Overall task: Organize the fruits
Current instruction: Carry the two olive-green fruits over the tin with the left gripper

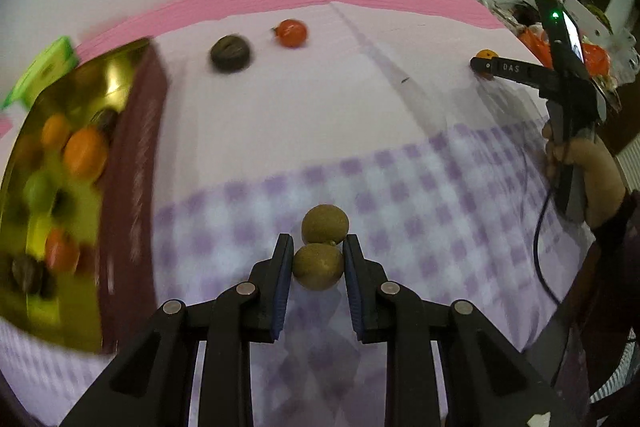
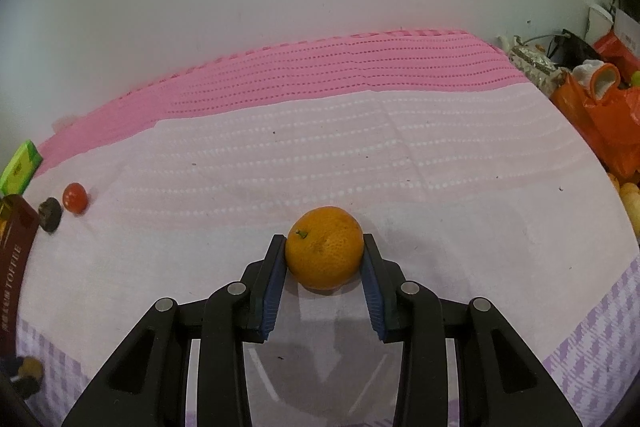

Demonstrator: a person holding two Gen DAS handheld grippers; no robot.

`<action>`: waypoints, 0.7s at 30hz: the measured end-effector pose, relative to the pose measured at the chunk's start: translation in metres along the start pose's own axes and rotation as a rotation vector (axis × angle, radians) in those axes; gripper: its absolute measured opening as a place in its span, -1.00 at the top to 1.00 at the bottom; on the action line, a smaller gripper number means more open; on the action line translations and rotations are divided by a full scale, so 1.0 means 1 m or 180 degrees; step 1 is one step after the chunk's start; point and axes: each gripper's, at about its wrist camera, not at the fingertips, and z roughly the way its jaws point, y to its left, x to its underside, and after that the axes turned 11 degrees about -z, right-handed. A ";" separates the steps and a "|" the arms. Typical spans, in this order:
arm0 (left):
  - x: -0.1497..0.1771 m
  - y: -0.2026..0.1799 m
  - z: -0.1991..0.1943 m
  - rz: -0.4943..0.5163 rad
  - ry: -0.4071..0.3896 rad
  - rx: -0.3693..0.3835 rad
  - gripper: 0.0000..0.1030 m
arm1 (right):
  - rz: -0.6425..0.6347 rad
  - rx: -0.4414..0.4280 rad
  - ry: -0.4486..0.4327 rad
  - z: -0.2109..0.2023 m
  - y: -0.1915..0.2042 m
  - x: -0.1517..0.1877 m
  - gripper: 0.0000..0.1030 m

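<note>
Tongs first: the left tongs (image 1: pixel 318 259) are clamped on a brownish-green fruit (image 1: pixel 318 267), with a second like fruit (image 1: pixel 325 225) touching it just beyond the tips. Right tongs (image 2: pixel 325 255) are clamped on an orange (image 2: pixel 325 247) resting on the cloth-covered bench (image 2: pixel 360 155), stem tilted up and to the left; the fruit is round, with no long axis to speak of. The box (image 1: pixel 132 187), gold inside and already holding several fruits, lies to the left of the left tongs, nearer that hand. A dark fruit (image 1: pixel 231 53) and a red fruit (image 1: pixel 292 33) lie loose farther back. Judgement: the left-hand fruit travels left into the box.
</note>
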 end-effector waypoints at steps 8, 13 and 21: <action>0.019 0.019 -0.033 -0.0108 -0.0206 -0.0217 0.57 | -0.0084 0.0109 0.0039 0.001 0.005 -0.001 0.27; 0.022 0.014 -0.049 -0.0086 -0.0332 -0.0250 0.57 | -0.0078 0.0107 0.0038 0.001 0.006 -0.001 0.27; 0.016 0.012 -0.058 -0.0105 -0.0394 -0.0267 0.57 | -0.0068 0.0094 0.0034 0.001 0.005 -0.002 0.27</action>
